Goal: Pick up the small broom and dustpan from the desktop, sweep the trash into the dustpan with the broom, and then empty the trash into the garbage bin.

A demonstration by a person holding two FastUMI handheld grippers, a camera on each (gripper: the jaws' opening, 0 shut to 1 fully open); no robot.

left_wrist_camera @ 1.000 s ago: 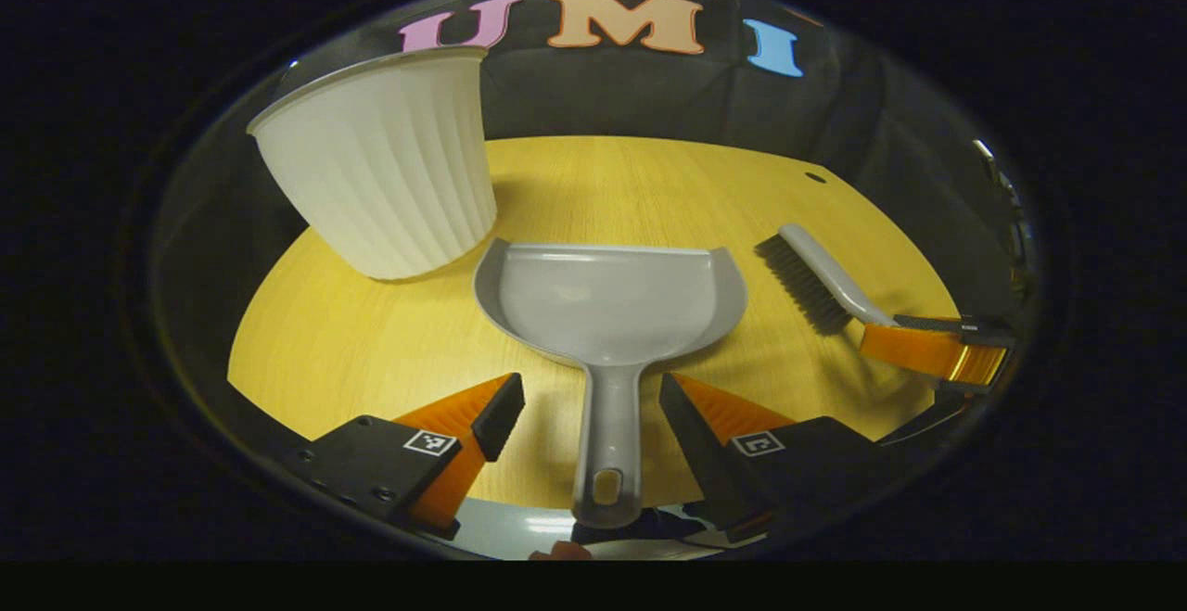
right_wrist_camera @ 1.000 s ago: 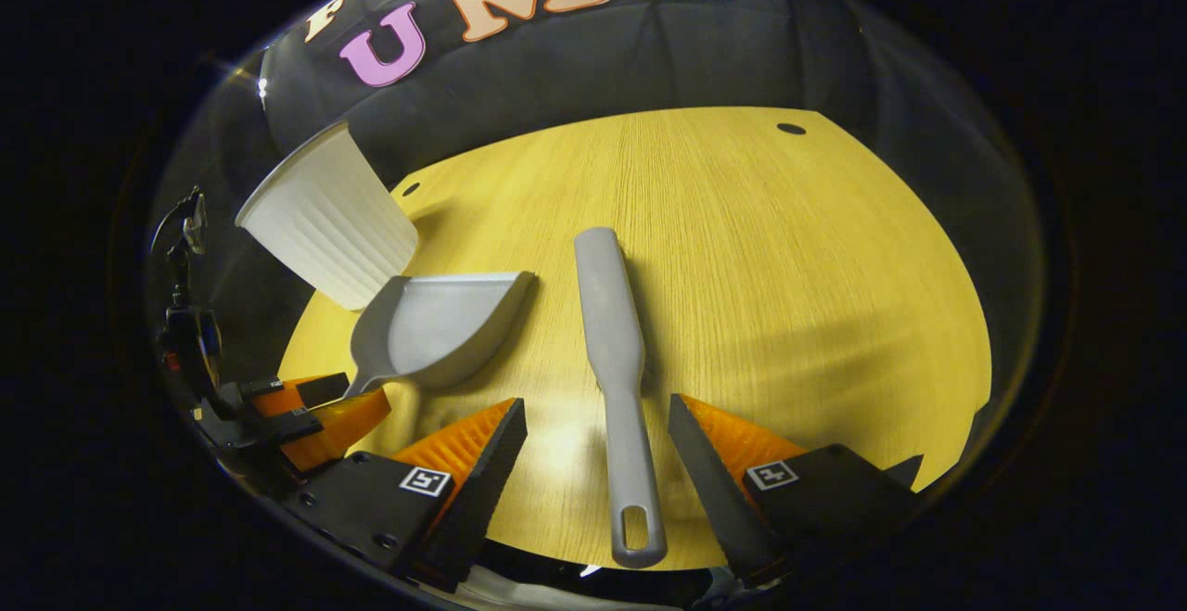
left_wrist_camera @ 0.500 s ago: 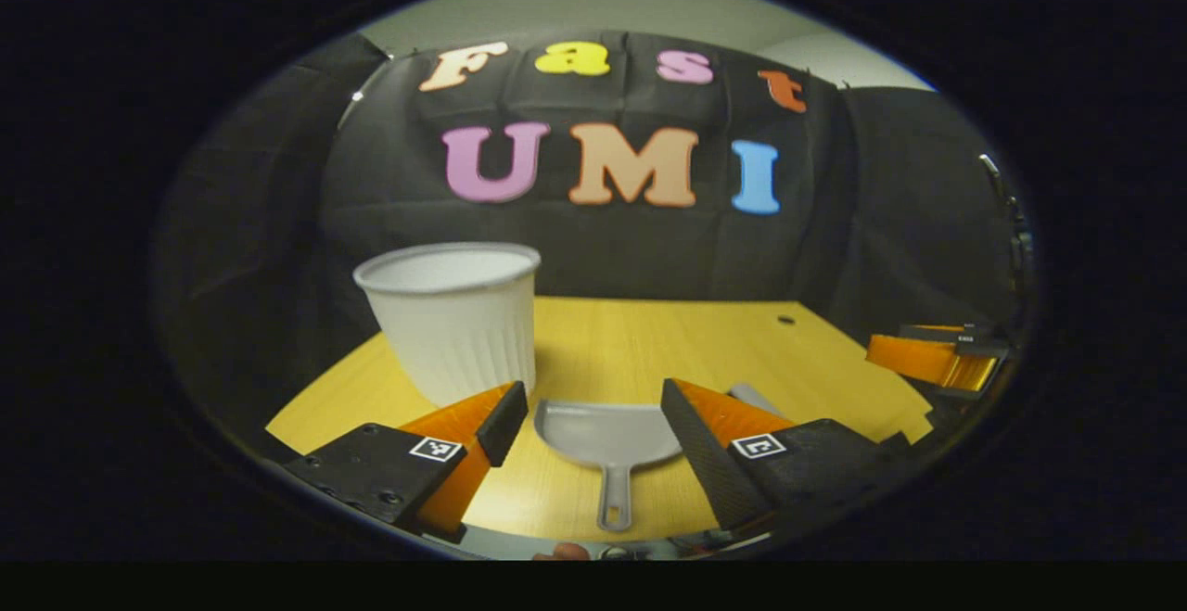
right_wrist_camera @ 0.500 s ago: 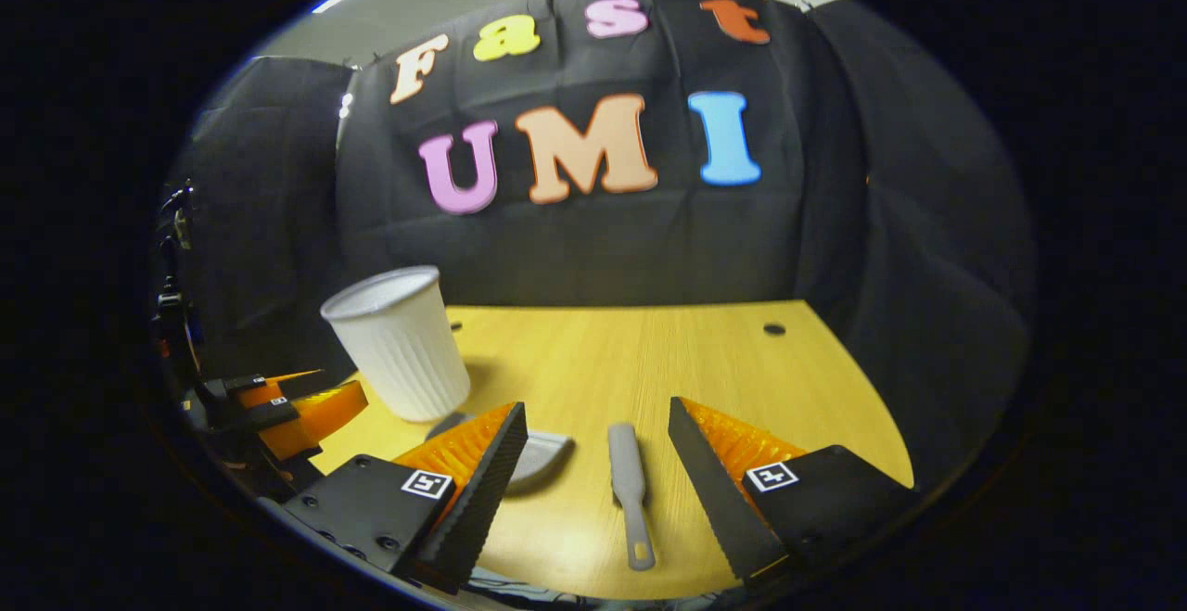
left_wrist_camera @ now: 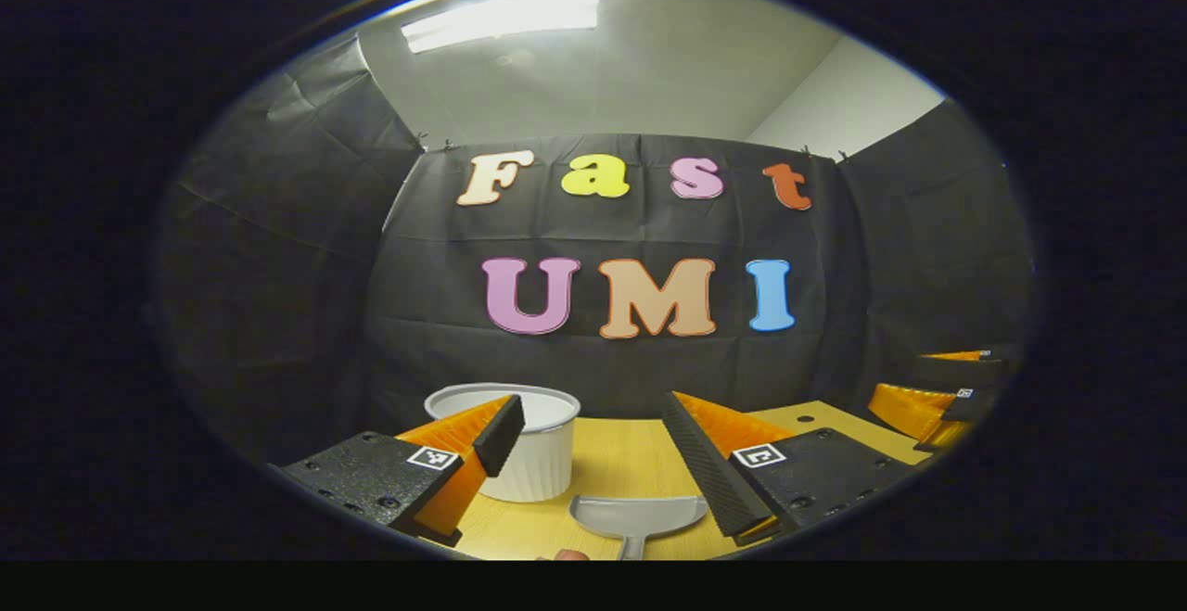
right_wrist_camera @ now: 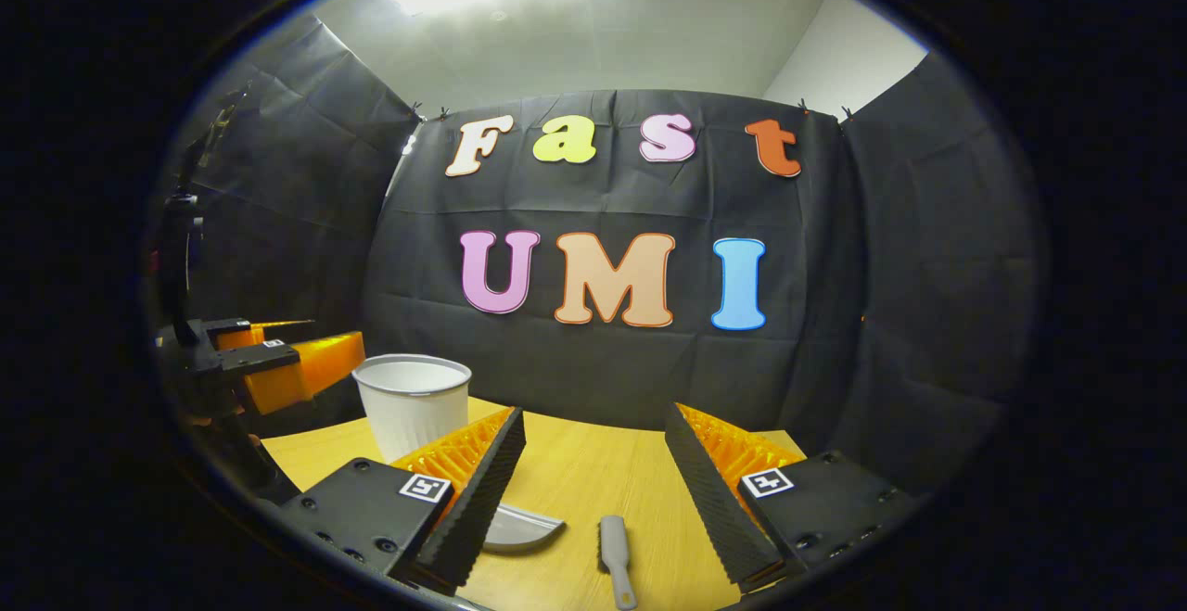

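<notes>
Wood surface (right_wrist_camera: pixel 575 472) w/ white garbage bin (right_wrist_camera: pixel 413 402) upright at back-left. Grey dustpan (left_wrist_camera: pixel 640 514) flat just in front of bin, small broom (right_wrist_camera: pixel 614 555) flat to its right, apart. Left claw (left_wrist_camera: pixel 593 453) released, empty, held above dustpan. Right claw (right_wrist_camera: pixel 593 477) released, empty, above broom.

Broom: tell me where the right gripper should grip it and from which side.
Grip the broom by its narrow handle, the end nearest the right gripper. Come down from above, open fingers straddling it: it lies flat on the table, handle pointing back at the gripper.
</notes>
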